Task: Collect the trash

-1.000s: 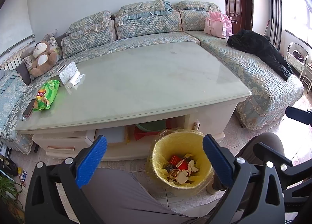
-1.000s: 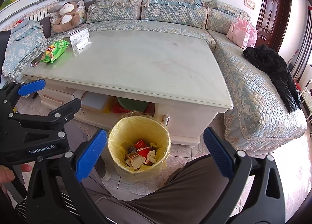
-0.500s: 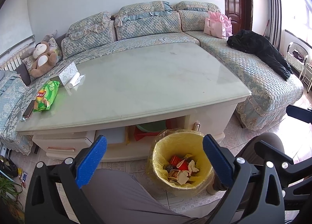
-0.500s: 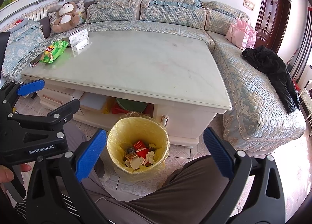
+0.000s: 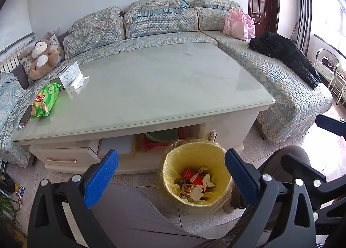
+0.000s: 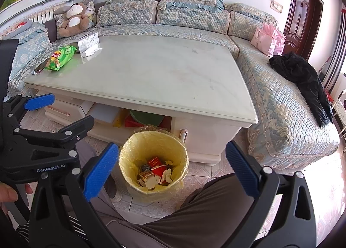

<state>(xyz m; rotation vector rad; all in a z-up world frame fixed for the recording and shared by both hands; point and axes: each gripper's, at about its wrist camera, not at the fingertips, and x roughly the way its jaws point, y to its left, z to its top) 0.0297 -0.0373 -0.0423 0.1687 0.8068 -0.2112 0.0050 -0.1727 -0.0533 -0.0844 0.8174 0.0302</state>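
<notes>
The bin stands on the floor against the table's near edge, just past the person's knees. It is yellow, lined with a clear bag, and a shallow heap lies at its bottom: a red carton, crumpled white paper and small wrappers.

Over the last second almost nothing has moved; the two views have only drifted slightly, and the bin's contents look the same. That suggests the collecting is done or paused.

The left claw and right claw both hover above the bin, spread wide and empty.

On the far left corner of the table a green snack bag, a tissue box, a white roll and a phone lie close together; whether any of these is trash I cannot tell.
</notes>
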